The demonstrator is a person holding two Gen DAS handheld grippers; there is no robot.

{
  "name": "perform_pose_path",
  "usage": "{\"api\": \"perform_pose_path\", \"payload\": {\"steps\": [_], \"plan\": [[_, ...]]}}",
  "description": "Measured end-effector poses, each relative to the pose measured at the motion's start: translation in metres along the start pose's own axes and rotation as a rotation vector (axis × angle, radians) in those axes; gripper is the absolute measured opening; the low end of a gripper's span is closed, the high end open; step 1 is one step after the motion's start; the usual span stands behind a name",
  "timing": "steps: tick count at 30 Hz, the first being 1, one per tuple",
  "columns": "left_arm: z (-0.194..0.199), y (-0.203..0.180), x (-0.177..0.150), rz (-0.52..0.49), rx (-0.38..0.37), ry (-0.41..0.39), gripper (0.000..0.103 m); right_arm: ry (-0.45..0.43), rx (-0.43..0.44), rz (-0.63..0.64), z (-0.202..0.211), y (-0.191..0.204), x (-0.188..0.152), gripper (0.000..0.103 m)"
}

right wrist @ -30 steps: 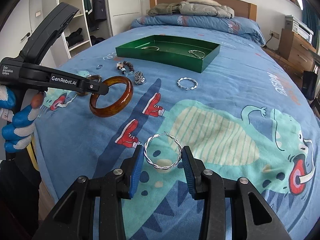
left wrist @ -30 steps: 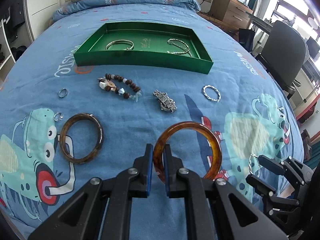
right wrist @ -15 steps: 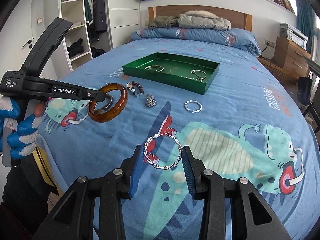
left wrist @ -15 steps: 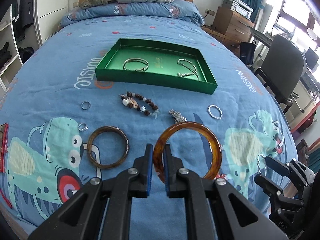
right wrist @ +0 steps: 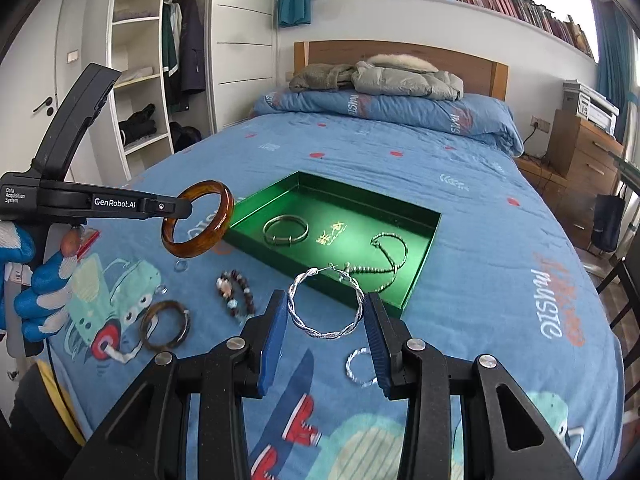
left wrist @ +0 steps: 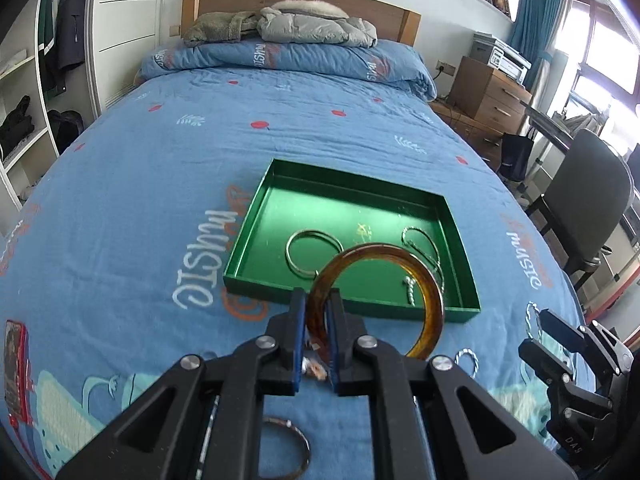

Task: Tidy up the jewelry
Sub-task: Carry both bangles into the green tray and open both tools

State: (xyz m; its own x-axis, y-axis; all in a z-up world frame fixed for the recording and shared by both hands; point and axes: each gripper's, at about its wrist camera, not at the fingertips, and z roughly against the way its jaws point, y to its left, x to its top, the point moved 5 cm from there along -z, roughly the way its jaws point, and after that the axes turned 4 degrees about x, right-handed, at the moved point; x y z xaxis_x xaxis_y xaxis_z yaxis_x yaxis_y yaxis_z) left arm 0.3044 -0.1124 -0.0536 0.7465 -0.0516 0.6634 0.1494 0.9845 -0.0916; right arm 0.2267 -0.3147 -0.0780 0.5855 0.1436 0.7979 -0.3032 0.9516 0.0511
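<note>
**Two bangles held up near the green tray**

Left hand-held gripper (left wrist: 316, 334): closed almost fully on the rim of an amber bangle (left wrist: 420, 276), pinched at its near-left side, ring lifted off the bed (left wrist: 160, 184) and standing open toward the camera. Straight ahead of the fingertips, a green tray (left wrist: 256, 236) on the blue cover; inside it a plain silver bangle (left wrist: 294, 258) ahead and slightly left, a silver chain bracelet (left wrist: 430, 250) ahead to the right. Below the fingers, partly hidden, a dark brown bangle (left wrist: 298, 446) lying flat on the bed.

Right hand-held gripper (right wrist: 326, 330): opened wide, pressing from both sides on a twisted silver hoop (right wrist: 320, 332), held in the air. Just beyond its fingertips, the near corner of the same tray. Under the right finger, a smaller twisted silver ring (right wrist: 356, 366) on the cover. Ahead to the left, a beaded bracelet (right wrist: 236, 292); further left, the dark brown bangle and a small ring (right wrist: 181, 266).
</note>
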Motion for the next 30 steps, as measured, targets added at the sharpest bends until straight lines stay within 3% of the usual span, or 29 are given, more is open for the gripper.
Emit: {"api": "perform_pose_path", "payload": {"steps": [5,12,23,30], "plan": [[-0.049,0.004,0.039,0.015,0.021,0.012,0.009,0.03,-0.006,-0.041,-0.059,-0.023,0.024,0.038],[-0.12,0.005,0.071,0.048,0.037,0.053,0.009,0.096,-0.013,-0.131,-0.127,-0.058,0.032,0.038],[-0.209,0.006,0.082,0.065,0.115,0.15,0.009,0.234,-0.029,-0.13,-0.187,-0.073,0.021,0.038],[-0.23,0.012,0.076,0.062,0.173,0.212,0.009,0.292,-0.05,-0.08,-0.195,-0.068,0.012,0.039]]}}
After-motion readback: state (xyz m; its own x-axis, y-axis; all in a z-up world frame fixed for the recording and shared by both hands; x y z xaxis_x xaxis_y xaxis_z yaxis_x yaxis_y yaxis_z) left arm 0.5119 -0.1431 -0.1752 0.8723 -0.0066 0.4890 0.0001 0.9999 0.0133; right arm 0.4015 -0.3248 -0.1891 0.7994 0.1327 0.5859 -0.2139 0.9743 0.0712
